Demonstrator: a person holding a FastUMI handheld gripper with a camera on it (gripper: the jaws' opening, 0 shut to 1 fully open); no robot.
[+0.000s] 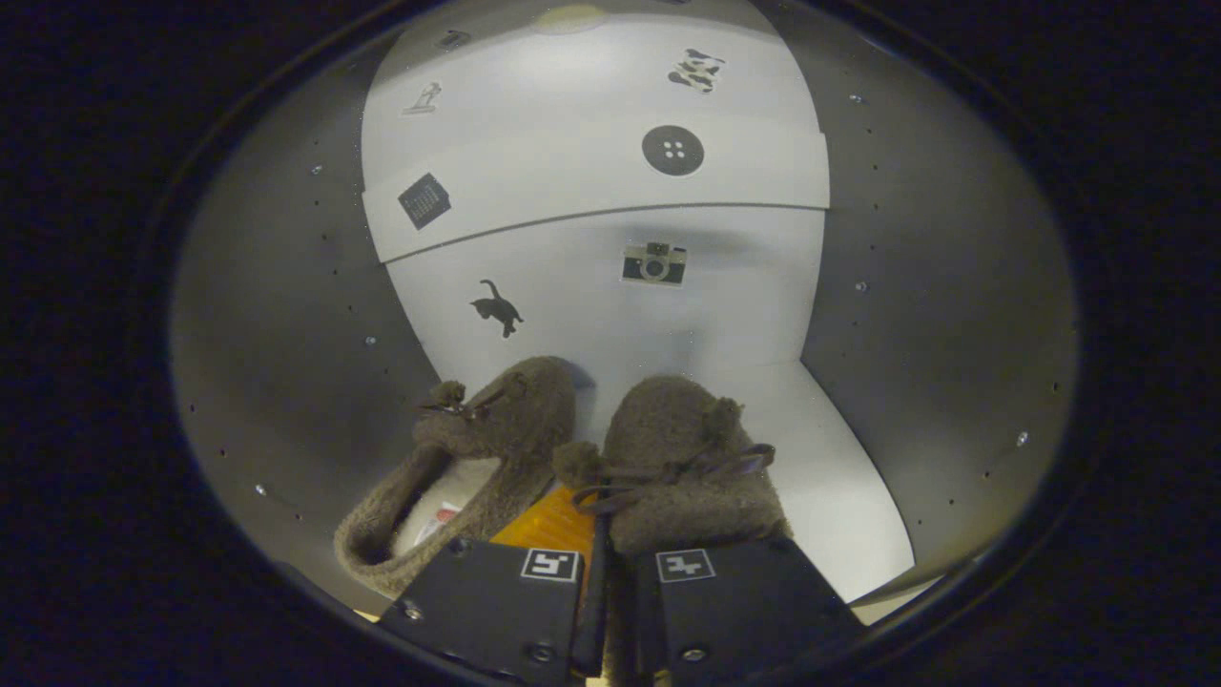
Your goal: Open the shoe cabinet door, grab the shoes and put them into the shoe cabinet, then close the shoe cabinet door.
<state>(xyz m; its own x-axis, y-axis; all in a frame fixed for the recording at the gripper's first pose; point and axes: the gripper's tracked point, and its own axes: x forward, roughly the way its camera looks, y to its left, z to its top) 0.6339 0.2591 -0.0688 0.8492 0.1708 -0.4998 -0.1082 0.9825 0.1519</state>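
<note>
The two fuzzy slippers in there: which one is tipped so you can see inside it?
The left slipper: it leans over, showing its pale lining. The right slipper sits toe-forward just ahead of the gripper, whose fingers stand nearly together.

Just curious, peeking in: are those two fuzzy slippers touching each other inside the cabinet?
Touching. The gripper view shows the left slipper pressed against the right slipper, just beyond the nearly closed fingers, no gap there.

Two fuzzy grey-brown wool slippers with small pompoms and bow laces sit side by side inside the open white shoe cabinet (668, 315), toes toward its back wall. The left slipper (467, 458) lies tilted, its pale lining showing, near the left side wall. The right slipper (682, 458) lies just ahead of the hand-held gripper (618, 582), whose fingers stand nearly together at its heel.
</note>
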